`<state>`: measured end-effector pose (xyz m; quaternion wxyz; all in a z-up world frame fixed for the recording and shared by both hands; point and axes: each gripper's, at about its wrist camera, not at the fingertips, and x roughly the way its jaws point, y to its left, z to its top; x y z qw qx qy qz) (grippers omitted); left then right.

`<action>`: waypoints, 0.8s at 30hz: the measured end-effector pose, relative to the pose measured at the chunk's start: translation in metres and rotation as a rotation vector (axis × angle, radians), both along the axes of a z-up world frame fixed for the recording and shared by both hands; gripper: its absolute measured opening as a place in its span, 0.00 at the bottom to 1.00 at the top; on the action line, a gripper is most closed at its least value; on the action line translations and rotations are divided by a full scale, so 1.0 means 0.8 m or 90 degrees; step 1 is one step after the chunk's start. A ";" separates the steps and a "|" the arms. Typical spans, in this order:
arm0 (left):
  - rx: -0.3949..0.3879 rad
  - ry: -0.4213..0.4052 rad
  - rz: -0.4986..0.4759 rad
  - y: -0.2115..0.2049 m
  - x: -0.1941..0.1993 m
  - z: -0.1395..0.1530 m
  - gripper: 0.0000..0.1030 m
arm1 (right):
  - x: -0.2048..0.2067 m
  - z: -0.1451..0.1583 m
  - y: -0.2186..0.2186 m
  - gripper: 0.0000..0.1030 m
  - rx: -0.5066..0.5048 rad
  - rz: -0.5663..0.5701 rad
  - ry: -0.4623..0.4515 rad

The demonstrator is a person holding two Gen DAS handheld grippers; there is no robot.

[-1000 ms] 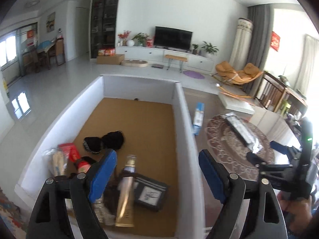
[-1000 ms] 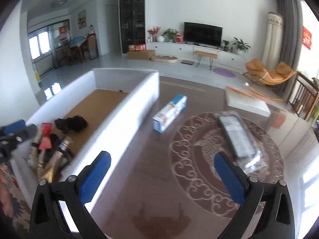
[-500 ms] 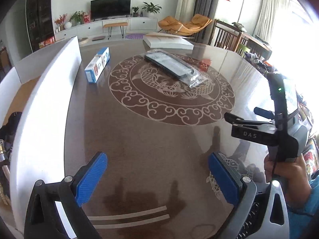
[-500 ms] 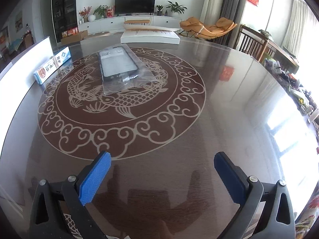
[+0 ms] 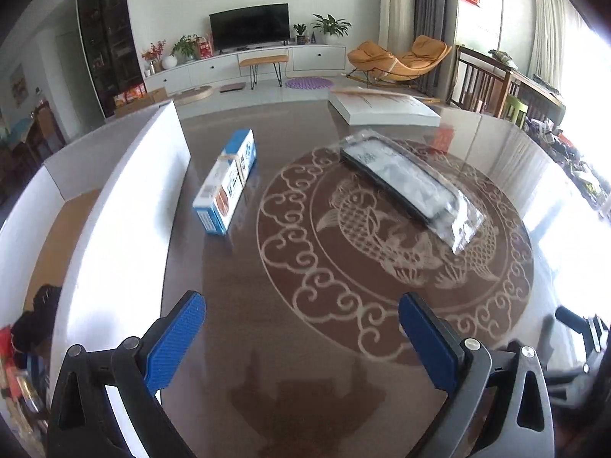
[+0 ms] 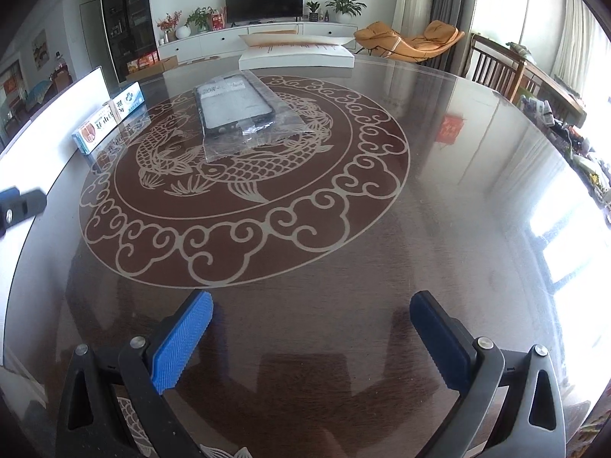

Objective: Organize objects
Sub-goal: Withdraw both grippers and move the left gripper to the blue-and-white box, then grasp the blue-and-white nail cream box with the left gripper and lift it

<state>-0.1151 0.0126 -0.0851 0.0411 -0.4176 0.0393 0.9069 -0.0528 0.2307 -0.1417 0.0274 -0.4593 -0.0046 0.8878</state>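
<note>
A blue and white carton lies on the round dark table beside the wall of a white box. To its right, a black phone case in a clear plastic bag rests on the fish pattern. My left gripper hovers open over bare tabletop, well short of both items, nothing between its blue pads. In the right wrist view my right gripper is also open and empty, near the table's front edge, far from the bagged case.
The white box has a brown floor and holds a black item and other packets at its near left corner. A flat white box lies at the table's far edge. Wooden chairs stand at the right.
My left gripper swung right, out of the white box and over the table, with its jaws wider. The right gripper swung right and lower toward the table's front, then held still.
</note>
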 end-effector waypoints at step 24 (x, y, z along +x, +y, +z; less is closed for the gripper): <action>0.147 -0.153 0.047 -0.020 -0.118 -0.054 0.22 | 0.000 0.000 0.001 1.00 -0.026 -0.003 0.005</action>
